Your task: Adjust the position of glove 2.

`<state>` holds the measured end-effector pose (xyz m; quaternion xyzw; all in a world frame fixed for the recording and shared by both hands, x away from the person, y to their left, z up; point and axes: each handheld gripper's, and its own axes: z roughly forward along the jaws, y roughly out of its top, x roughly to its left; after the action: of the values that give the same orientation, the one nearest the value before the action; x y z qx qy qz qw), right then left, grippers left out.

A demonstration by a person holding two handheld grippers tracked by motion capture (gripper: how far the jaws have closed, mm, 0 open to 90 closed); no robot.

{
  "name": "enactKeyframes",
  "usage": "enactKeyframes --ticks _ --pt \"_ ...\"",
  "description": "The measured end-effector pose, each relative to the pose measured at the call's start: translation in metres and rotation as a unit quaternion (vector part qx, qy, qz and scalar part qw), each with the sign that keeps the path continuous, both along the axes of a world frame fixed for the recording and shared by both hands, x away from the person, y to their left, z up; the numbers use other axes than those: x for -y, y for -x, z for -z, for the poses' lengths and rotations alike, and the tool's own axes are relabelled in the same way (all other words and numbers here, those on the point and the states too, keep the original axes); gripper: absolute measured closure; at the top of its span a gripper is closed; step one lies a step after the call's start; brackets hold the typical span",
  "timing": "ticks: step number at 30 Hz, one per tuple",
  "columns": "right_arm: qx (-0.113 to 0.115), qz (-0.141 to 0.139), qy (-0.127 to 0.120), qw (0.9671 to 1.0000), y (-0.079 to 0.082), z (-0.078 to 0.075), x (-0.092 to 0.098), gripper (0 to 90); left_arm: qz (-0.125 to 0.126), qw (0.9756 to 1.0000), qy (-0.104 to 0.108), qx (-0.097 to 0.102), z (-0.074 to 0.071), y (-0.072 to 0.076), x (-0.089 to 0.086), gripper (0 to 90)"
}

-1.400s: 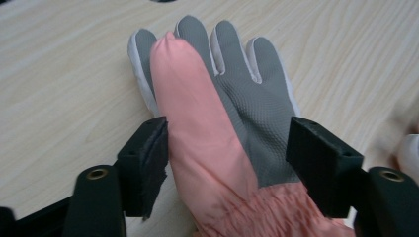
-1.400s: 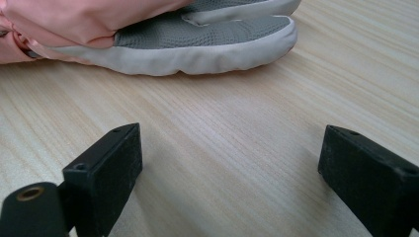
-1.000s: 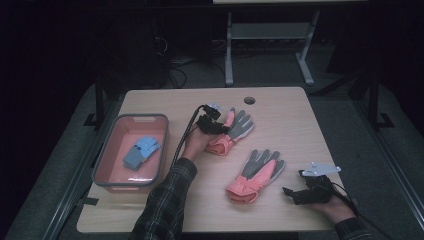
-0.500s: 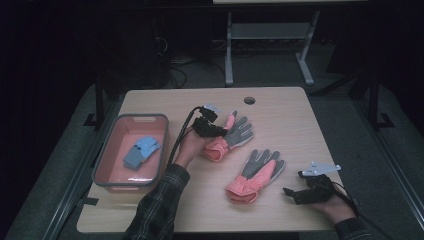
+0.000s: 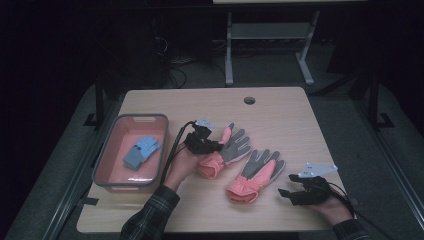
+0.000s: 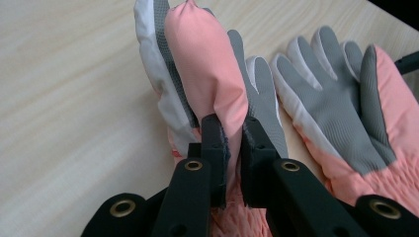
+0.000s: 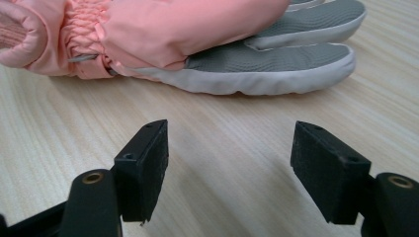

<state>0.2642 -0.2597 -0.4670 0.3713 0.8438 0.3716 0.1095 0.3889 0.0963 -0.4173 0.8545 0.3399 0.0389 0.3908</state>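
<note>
Two pink-and-grey gloves lie side by side mid-table. My left gripper [image 5: 204,143] [image 6: 232,148] is shut on the left glove [image 5: 227,150] [image 6: 207,74], pinching its pink fabric near the cuff so that edge stands up off the wood. The other glove [image 5: 255,175] [image 6: 346,98] [image 7: 197,29] lies flat, palm up, cuff toward the person. My right gripper [image 5: 287,193] [image 7: 230,163] rests low on the table right of that glove and points at it. It is open, its jaws have just been closing, and only bare wood lies between them.
A pink bin with a grey rim [image 5: 103,160] stands at the table's left and holds a folded blue item [image 5: 141,151]. A cable hole [image 5: 249,100] sits near the far edge. Black cables trail from both grippers.
The left gripper has come back toward the person's side with the left glove pinched in it, and the glove has shifted along. The right hand has stayed in place.
</note>
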Motion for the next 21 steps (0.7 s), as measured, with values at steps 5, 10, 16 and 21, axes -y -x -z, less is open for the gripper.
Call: enactKeyframes --ticks 5,10,16,21 --pt "-0.003 -0.005 -0.002 1.0000 0.000 0.000 -0.002 31.1 -0.002 0.9999 -0.001 -0.016 0.011 0.017 -0.002 78.0" --pt "-0.004 -0.006 -0.001 1.0000 0.000 0.000 -0.002 31.5 -0.008 0.9999 0.012 -0.004 0.005 0.021 -0.009 56.1" --pt "-0.012 -0.009 -0.008 0.9999 0.000 -0.001 -0.003 44.2 -0.046 0.9986 0.000 0.023 -0.003 0.018 -0.020 66.0" --pt "-0.023 -0.022 -0.012 0.9994 0.001 -0.003 -0.006 65.0 -0.081 0.9964 -0.025 0.002 0.013 0.014 -0.027 85.0"
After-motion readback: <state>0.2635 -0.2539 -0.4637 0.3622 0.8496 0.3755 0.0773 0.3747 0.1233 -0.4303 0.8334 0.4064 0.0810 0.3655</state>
